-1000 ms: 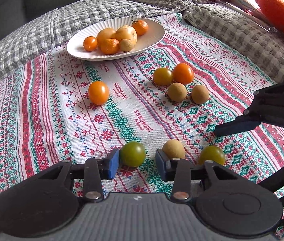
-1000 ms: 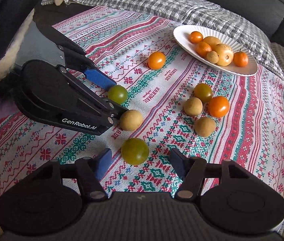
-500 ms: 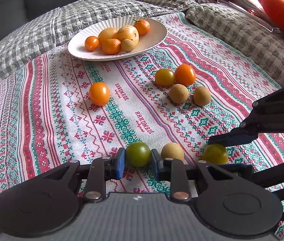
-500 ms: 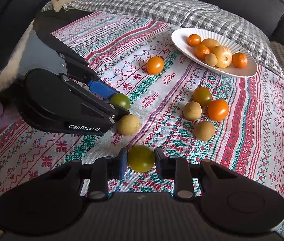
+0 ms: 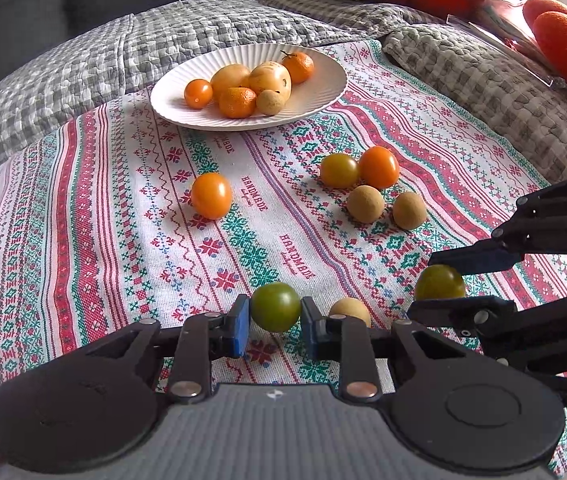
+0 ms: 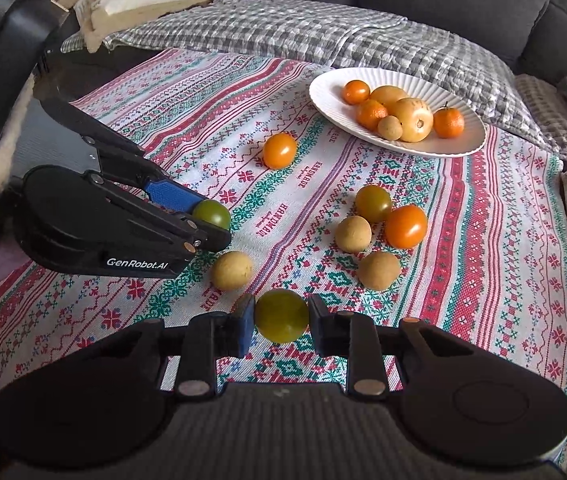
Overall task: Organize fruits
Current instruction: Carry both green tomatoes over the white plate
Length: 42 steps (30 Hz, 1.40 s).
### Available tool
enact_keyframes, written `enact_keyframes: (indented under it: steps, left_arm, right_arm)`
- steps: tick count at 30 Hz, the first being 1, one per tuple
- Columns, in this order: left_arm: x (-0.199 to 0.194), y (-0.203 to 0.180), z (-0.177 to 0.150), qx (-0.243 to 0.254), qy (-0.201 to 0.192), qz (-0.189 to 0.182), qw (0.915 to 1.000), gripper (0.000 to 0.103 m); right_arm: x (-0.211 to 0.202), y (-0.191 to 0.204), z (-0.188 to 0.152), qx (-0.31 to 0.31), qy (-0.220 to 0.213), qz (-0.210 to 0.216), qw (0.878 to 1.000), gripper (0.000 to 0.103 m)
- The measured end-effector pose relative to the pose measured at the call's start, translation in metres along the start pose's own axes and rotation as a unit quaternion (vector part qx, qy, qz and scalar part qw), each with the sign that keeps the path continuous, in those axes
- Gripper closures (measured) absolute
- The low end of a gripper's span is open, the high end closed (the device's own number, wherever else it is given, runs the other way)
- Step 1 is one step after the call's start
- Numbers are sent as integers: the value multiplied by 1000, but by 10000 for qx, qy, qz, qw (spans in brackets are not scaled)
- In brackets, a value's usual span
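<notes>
My left gripper [image 5: 275, 318] is shut on a dark green tomato [image 5: 276, 307], also seen in the right wrist view [image 6: 212, 213], a little above the patterned cloth. My right gripper [image 6: 281, 320] is shut on a yellow-green tomato [image 6: 281, 316], which also shows in the left wrist view [image 5: 440, 282]. A tan round fruit [image 5: 349, 309] lies on the cloth between the two grippers, also in the right wrist view [image 6: 231, 270]. A white plate [image 5: 323, 92] holding several orange and yellow fruits stands at the far side, also in the right wrist view [image 6: 471, 136].
A lone orange tomato [image 5: 211, 195] lies mid-cloth. A cluster of an olive tomato [image 5: 339, 170], an orange tomato [image 5: 379, 167] and two tan fruits [image 5: 365, 204] lies to the right. A grey checked quilt [image 5: 83, 64] and sofa surround the cloth.
Both grippers closed from open onto their green tomatoes and have lifted them slightly off the cloth.
</notes>
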State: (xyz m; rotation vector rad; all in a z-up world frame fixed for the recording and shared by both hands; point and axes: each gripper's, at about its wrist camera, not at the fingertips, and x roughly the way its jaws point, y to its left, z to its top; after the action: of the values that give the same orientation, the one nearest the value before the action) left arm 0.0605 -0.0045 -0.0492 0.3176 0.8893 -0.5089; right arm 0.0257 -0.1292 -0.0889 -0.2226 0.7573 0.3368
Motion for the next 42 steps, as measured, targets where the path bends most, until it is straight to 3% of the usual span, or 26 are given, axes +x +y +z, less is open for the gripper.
enact_keyframes:
  steps: [20, 29, 42]
  left_arm:
    - [-11, 4, 21, -608, -506, -118, 9968, 75]
    - [-1, 0, 40, -346, -637, -63, 9974, 75]
    - [12, 27, 90, -491, -885, -178, 9947, 75]
  right_arm:
    - [-18, -39, 12, 1206, -759, -91, 9897, 78]
    - [-15, -60, 26, 1506, -1046, -164, 9829, 78]
    - [3, -96, 49, 1828, -1419, -76, 9728, 78]
